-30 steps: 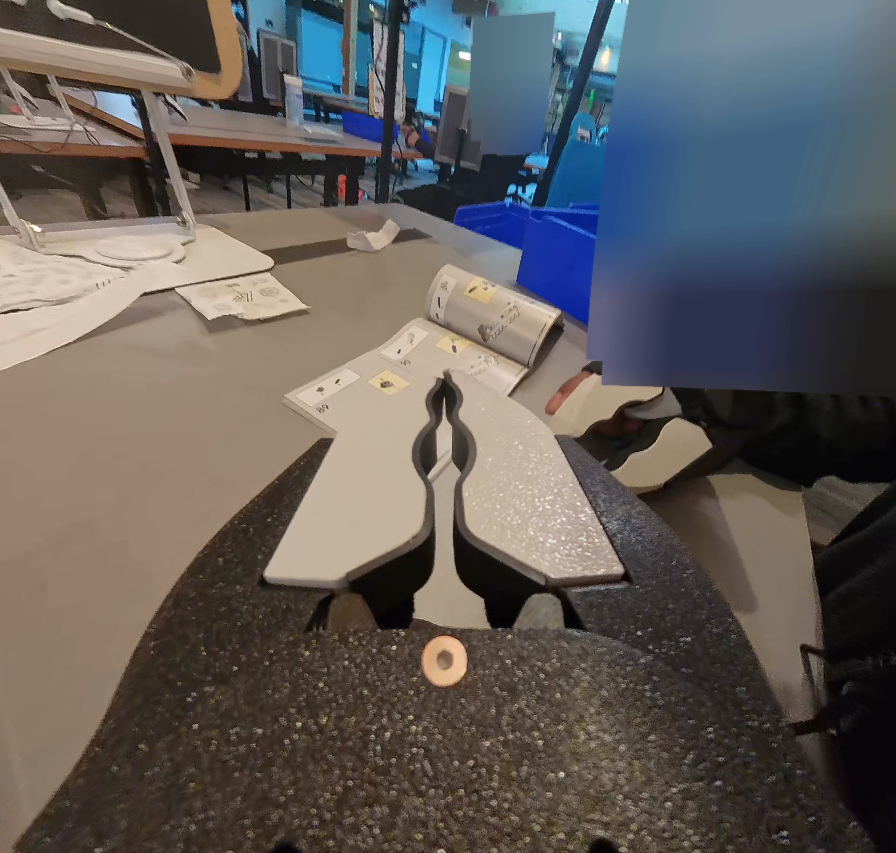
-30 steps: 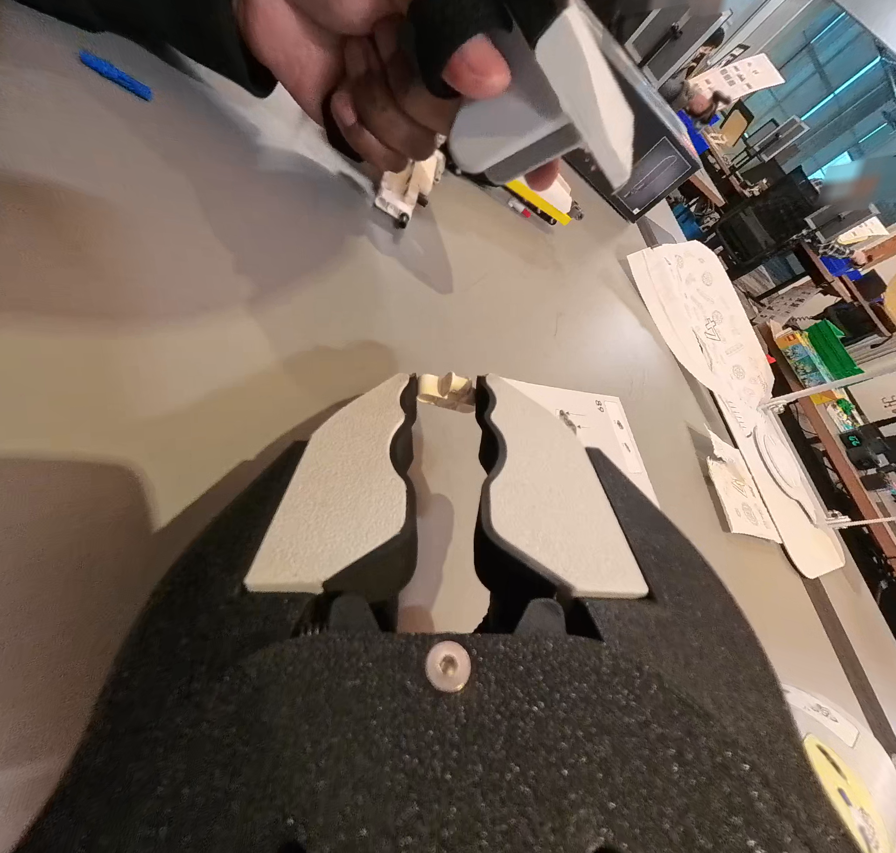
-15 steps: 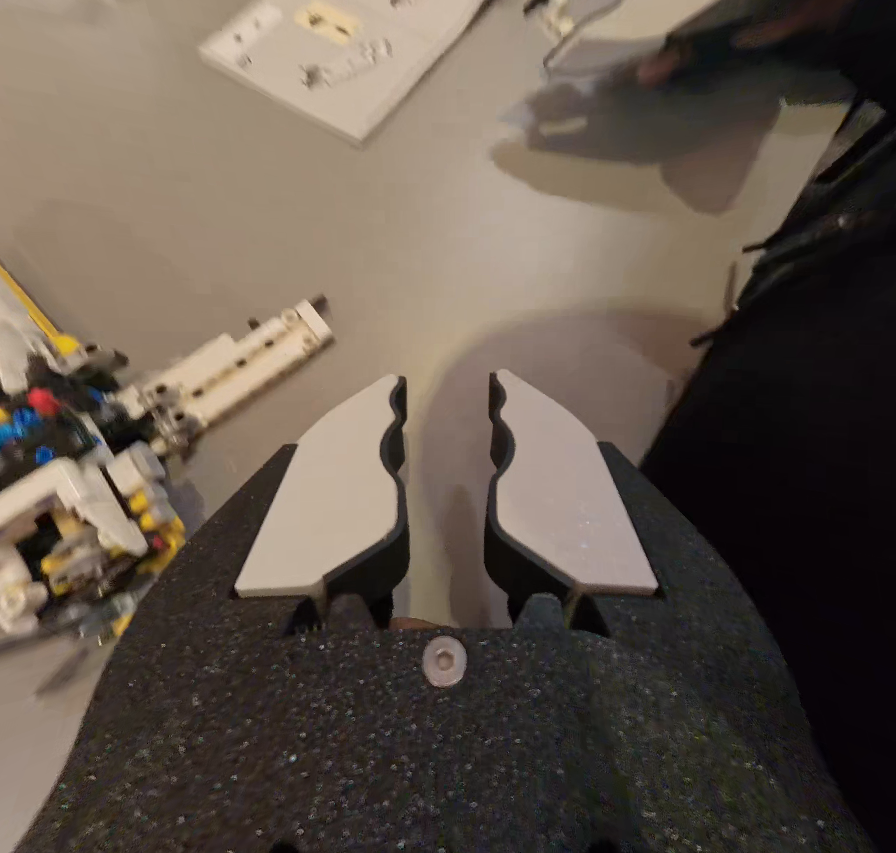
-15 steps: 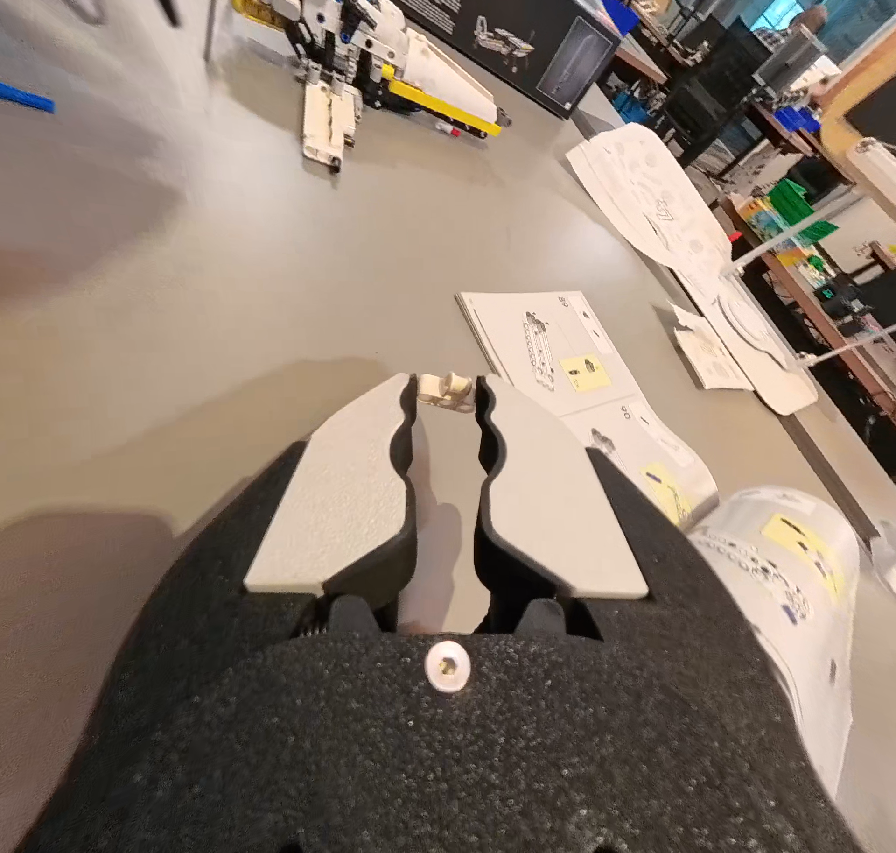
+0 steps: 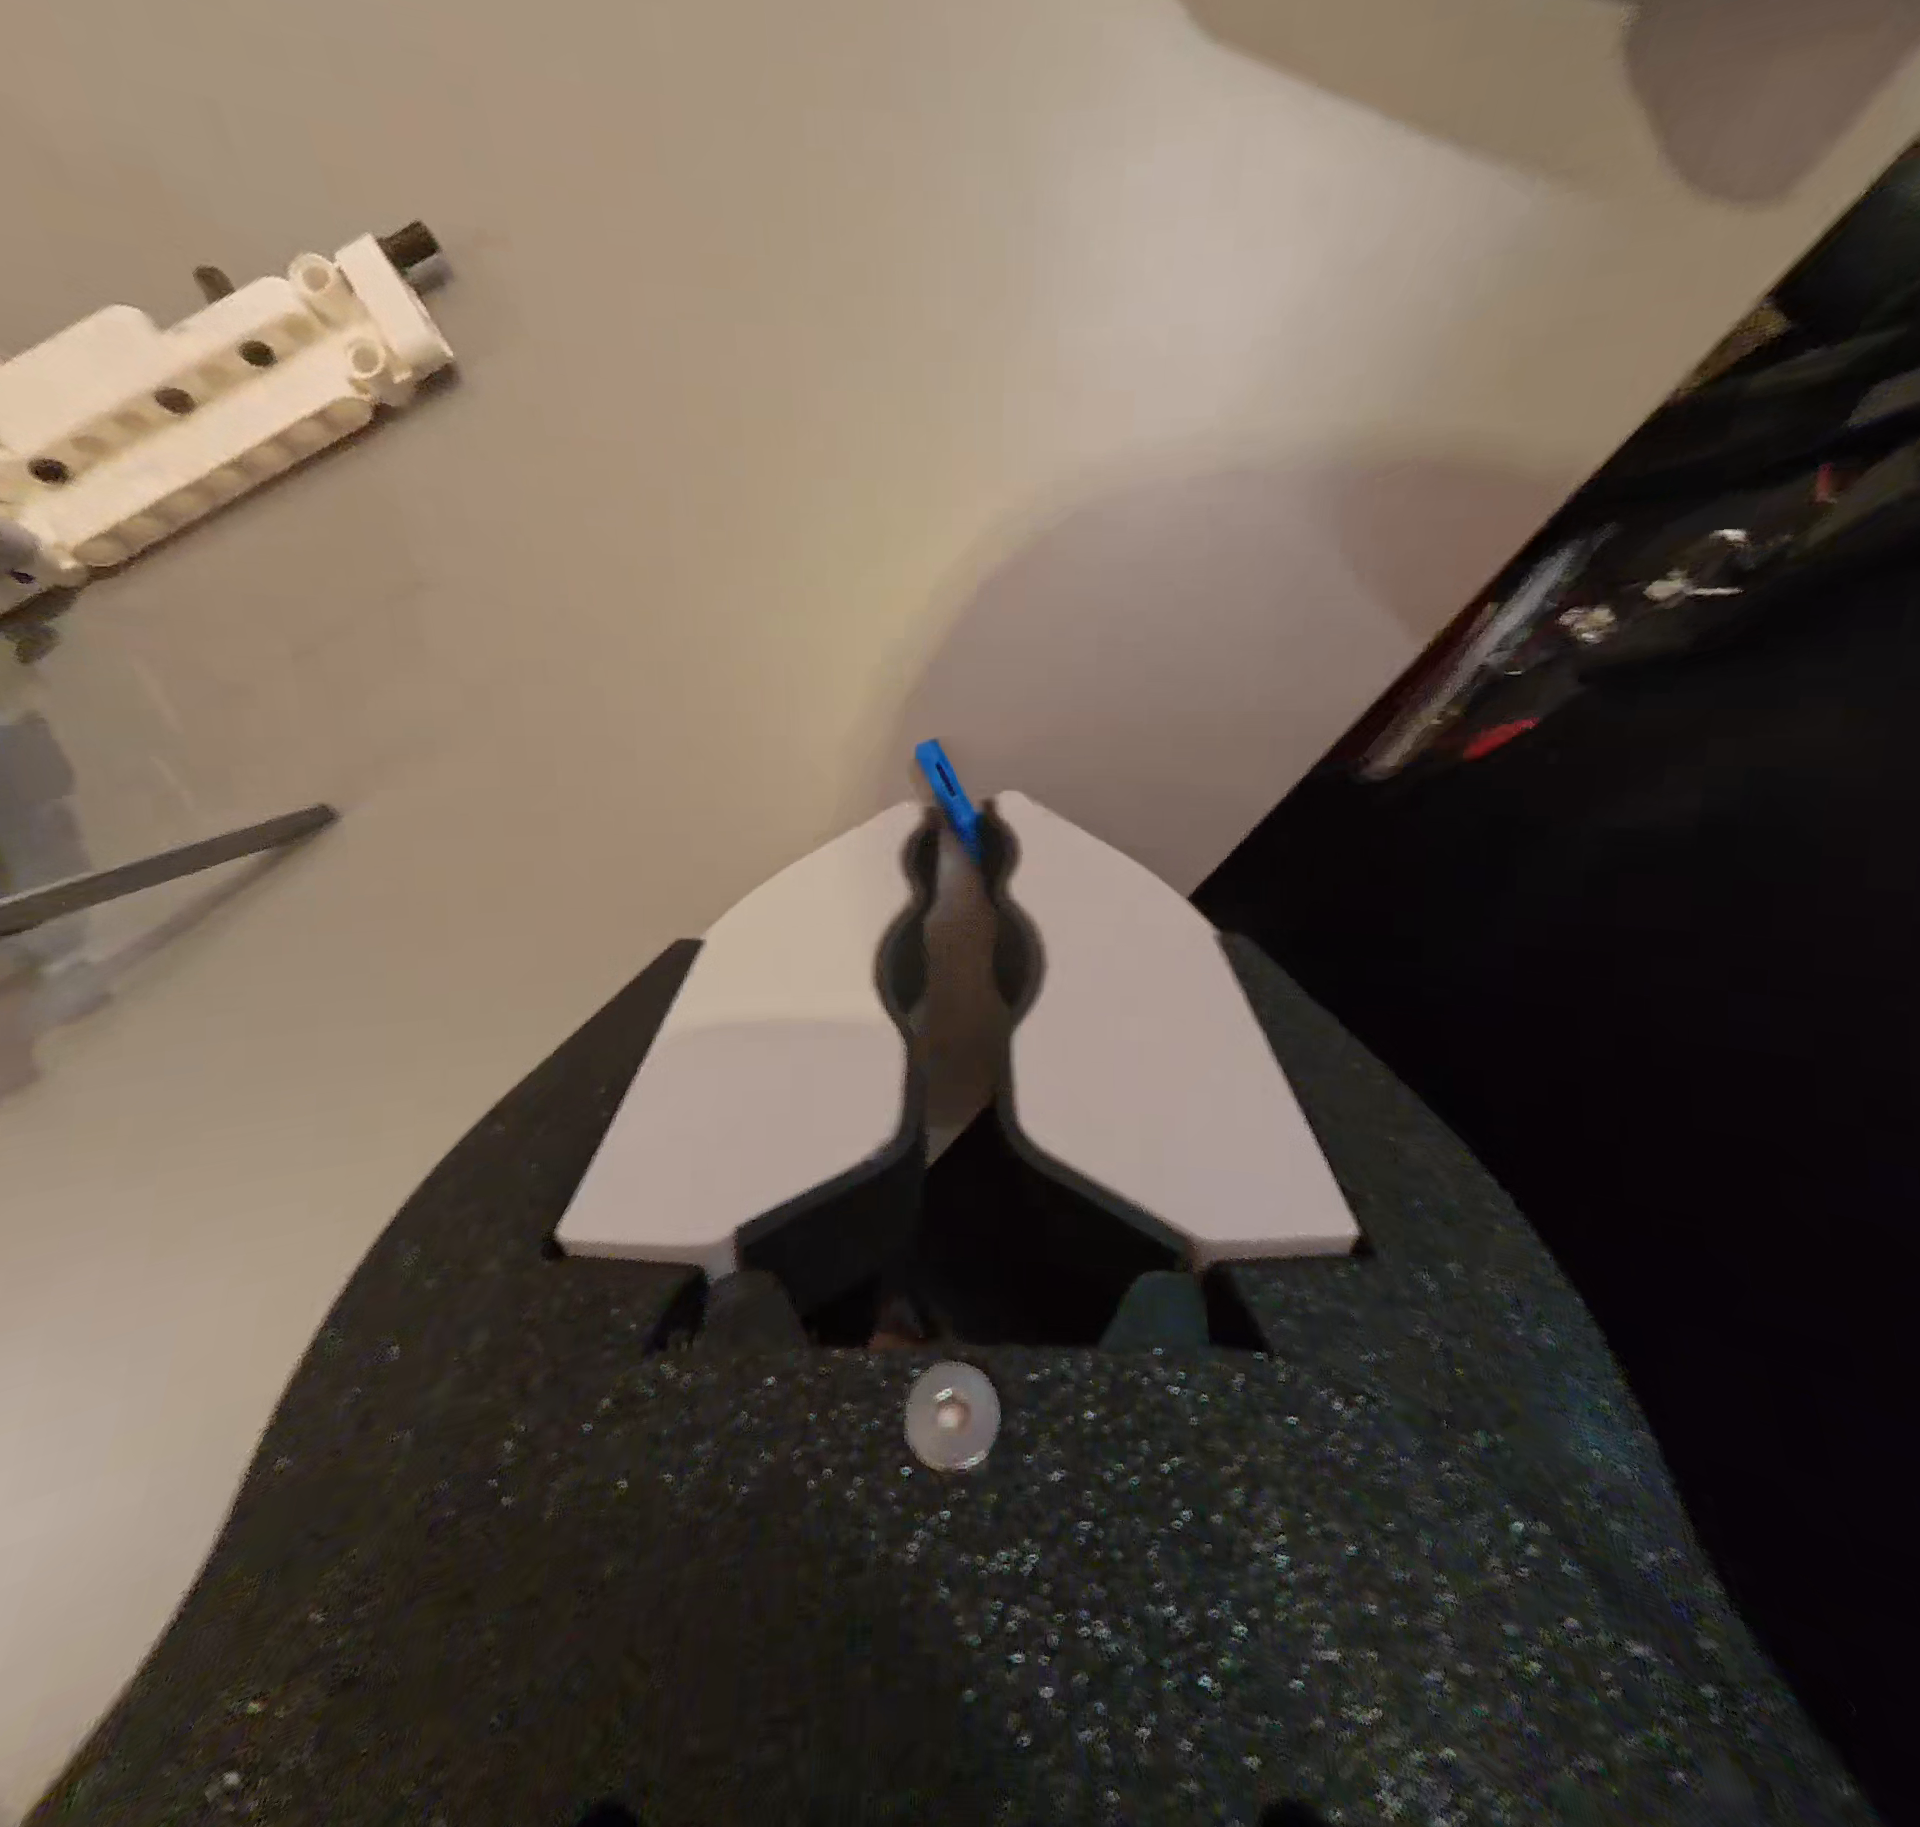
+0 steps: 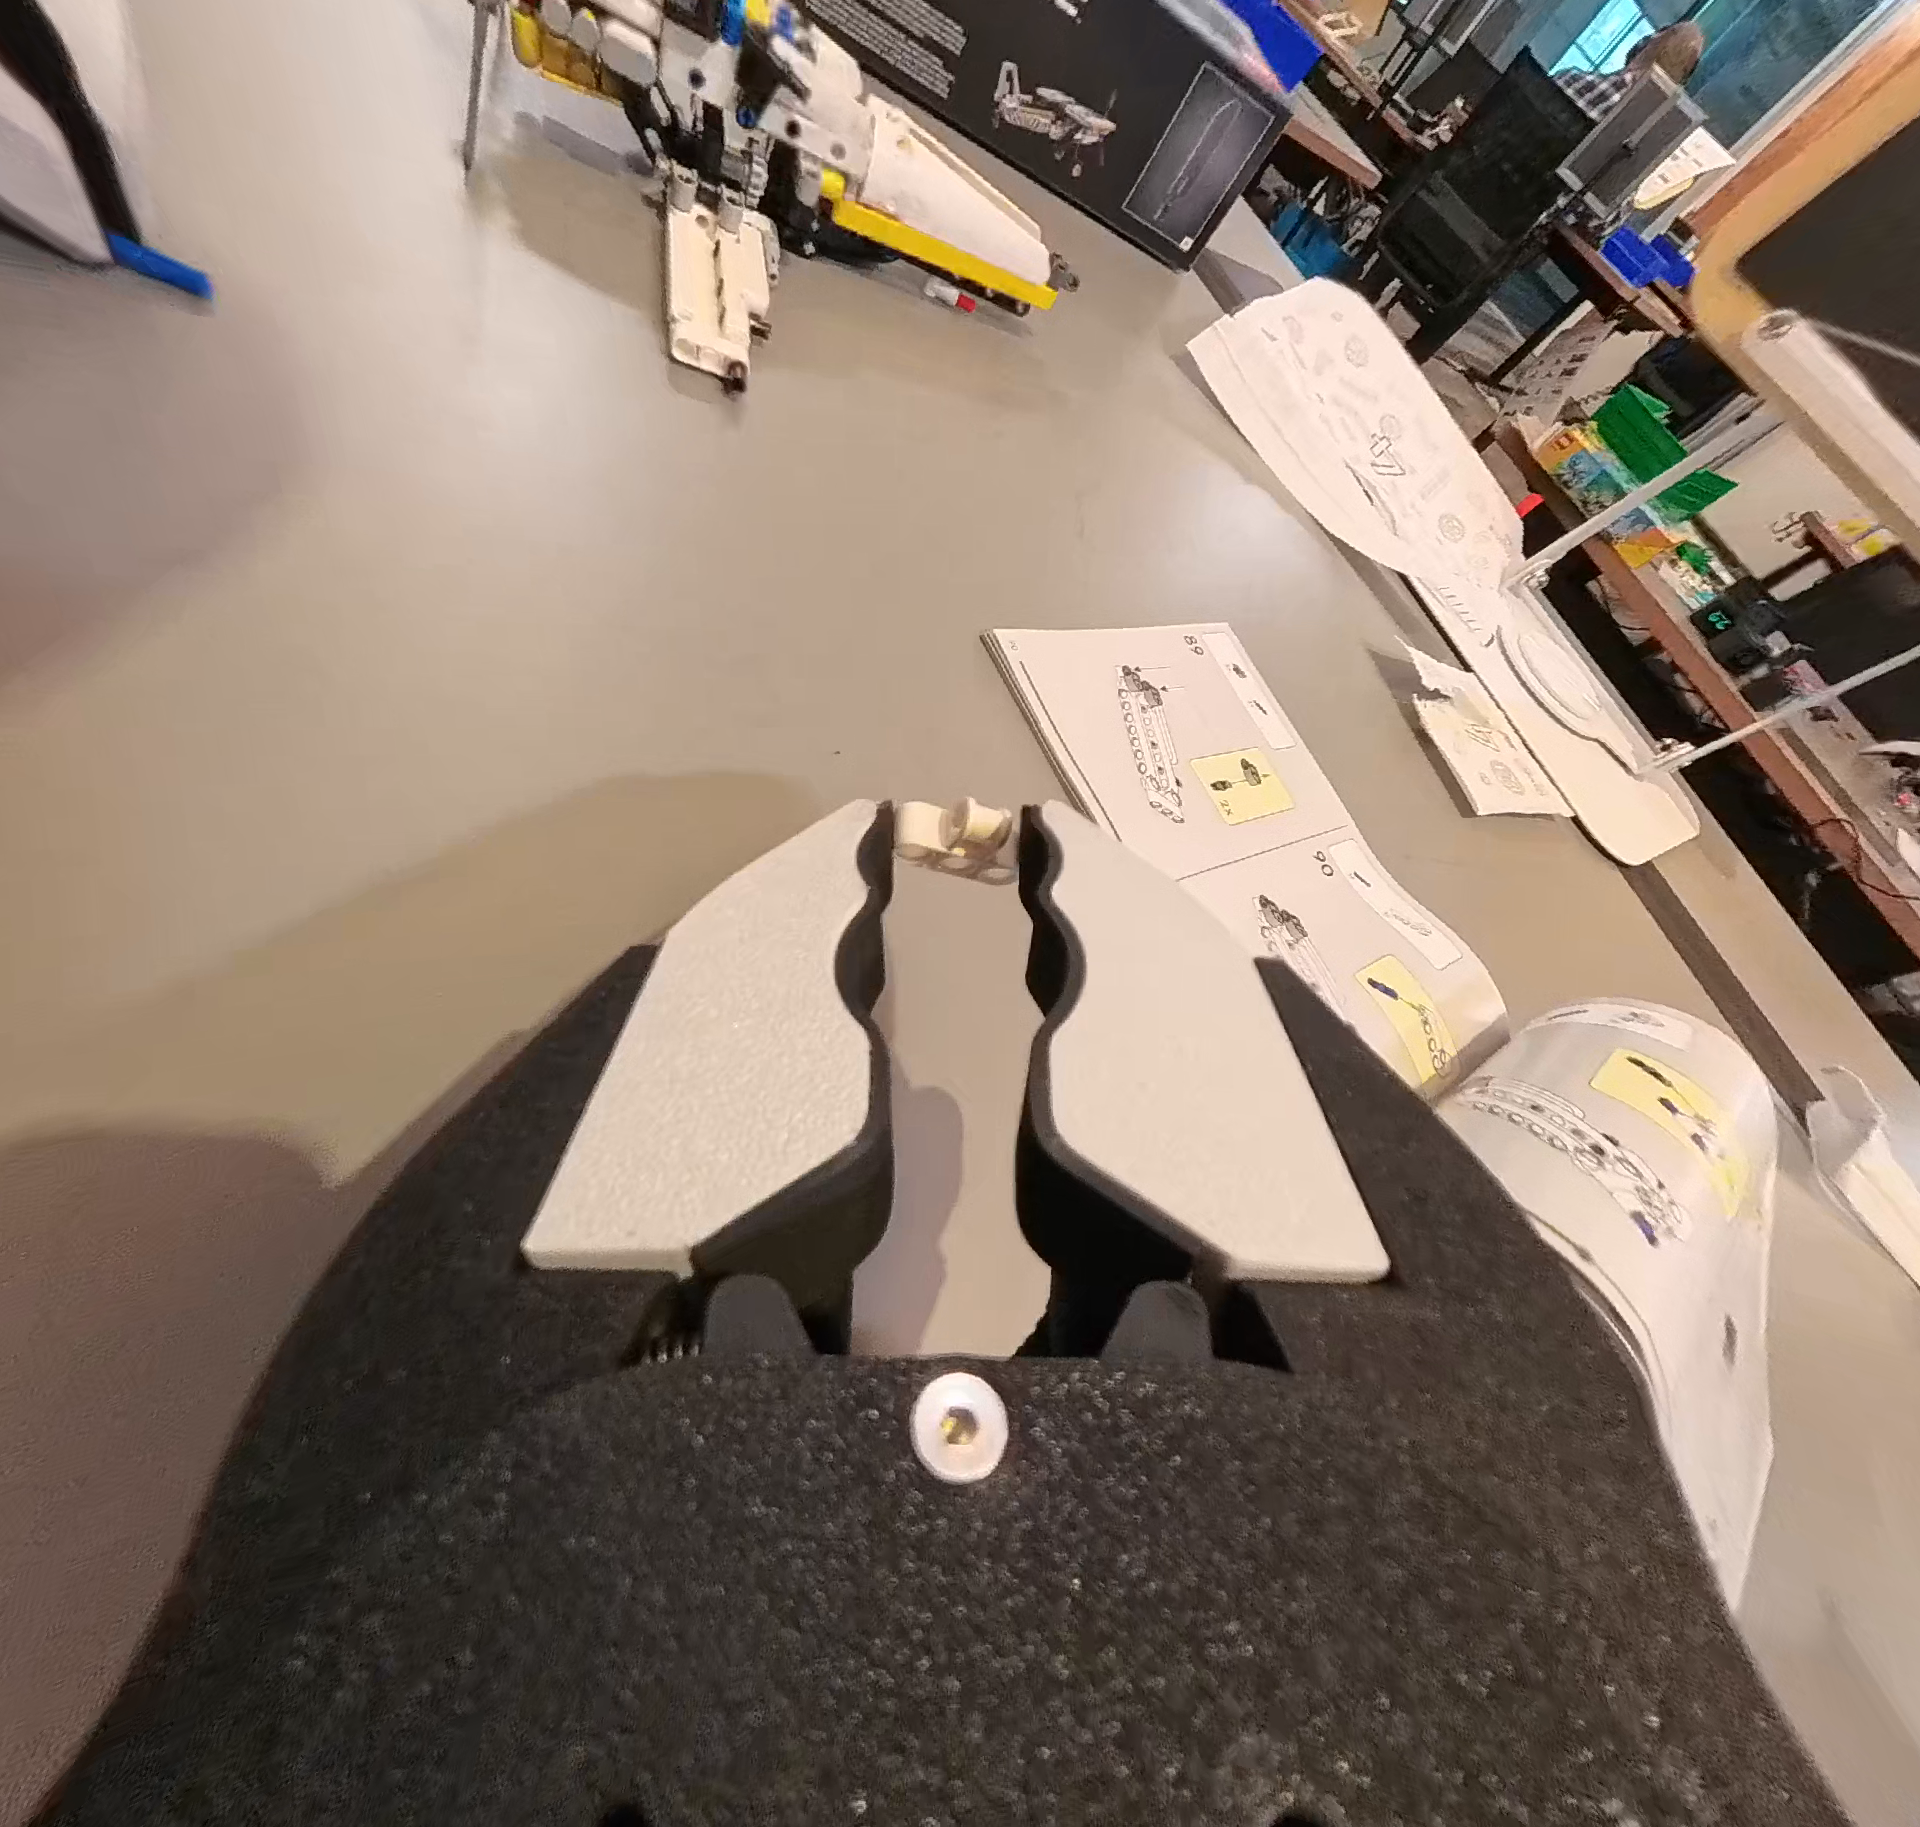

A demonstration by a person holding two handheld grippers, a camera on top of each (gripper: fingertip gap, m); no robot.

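Grey surface (image 5: 727, 219) below: left gripper (image 5: 956, 811) fingers, apart half a second ago, now pinch a blue pin (image 5: 948, 785) at twelve o'clock; right gripper (image 6: 956, 832) fingers stay clamped on a white connector (image 6: 954, 840).

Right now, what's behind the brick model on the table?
Directly behind the white, yellow and black brick model lies a long black box on the grey table. The model hides the box's left end; anything behind the box is covered.
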